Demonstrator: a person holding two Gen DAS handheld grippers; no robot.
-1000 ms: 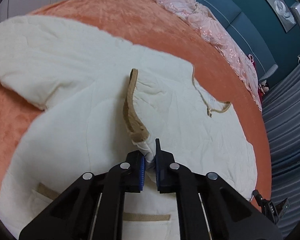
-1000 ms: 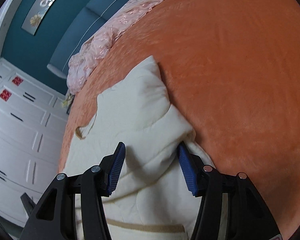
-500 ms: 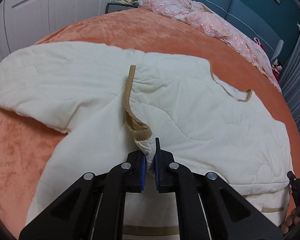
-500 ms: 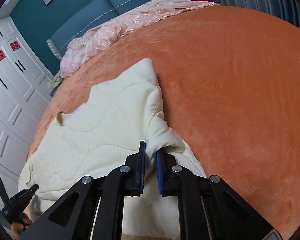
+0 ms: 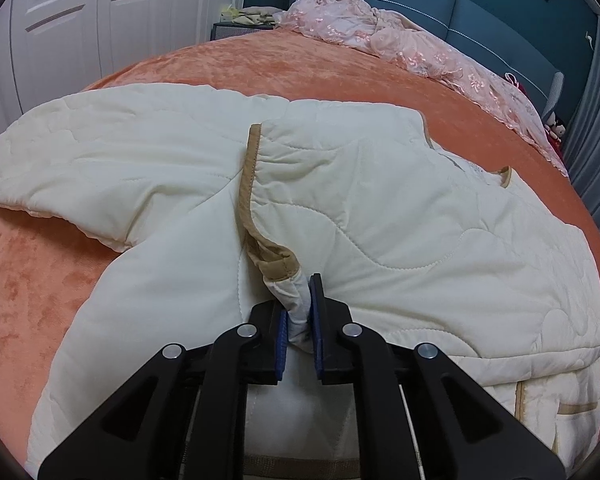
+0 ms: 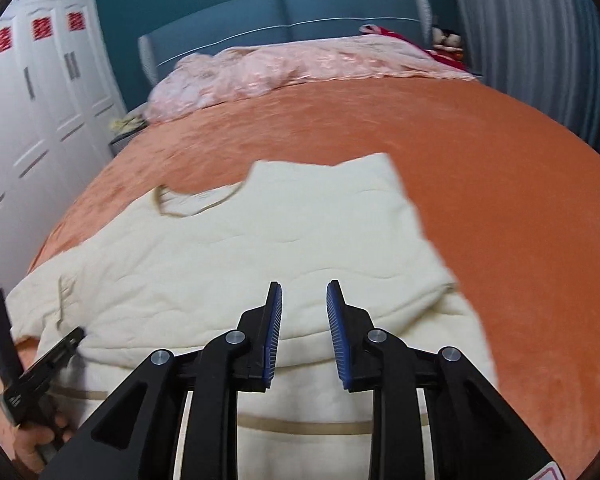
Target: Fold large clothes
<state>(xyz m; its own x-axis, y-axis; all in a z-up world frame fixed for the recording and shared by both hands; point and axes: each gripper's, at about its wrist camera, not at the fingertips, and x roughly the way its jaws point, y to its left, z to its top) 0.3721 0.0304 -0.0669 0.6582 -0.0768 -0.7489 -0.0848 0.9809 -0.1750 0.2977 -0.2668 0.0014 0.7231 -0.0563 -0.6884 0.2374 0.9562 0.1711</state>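
Note:
A cream quilted jacket (image 5: 380, 200) with tan trim lies spread on the orange bedspread (image 5: 40, 280). One sleeve stretches out to the left. My left gripper (image 5: 300, 292) is shut on a bunched bit of the jacket's front edge, just below the tan trim (image 5: 248, 184). In the right wrist view the jacket (image 6: 260, 248) lies with its right side folded over the body. My right gripper (image 6: 302, 292) hovers above the near fold, its jaws opening with nothing between them.
Pink bedding (image 6: 280, 68) is heaped against the blue headboard (image 6: 284, 12). White wardrobe doors (image 6: 40, 100) stand to the left, a grey curtain (image 6: 540, 40) to the right. A hand (image 6: 32, 444) holds a black handle at the bed's near left edge.
My right gripper, shut on the jacket's sleeve fold half a second ago, has let go and swung up and left over the jacket. My left gripper keeps its hold and has rolled a little.

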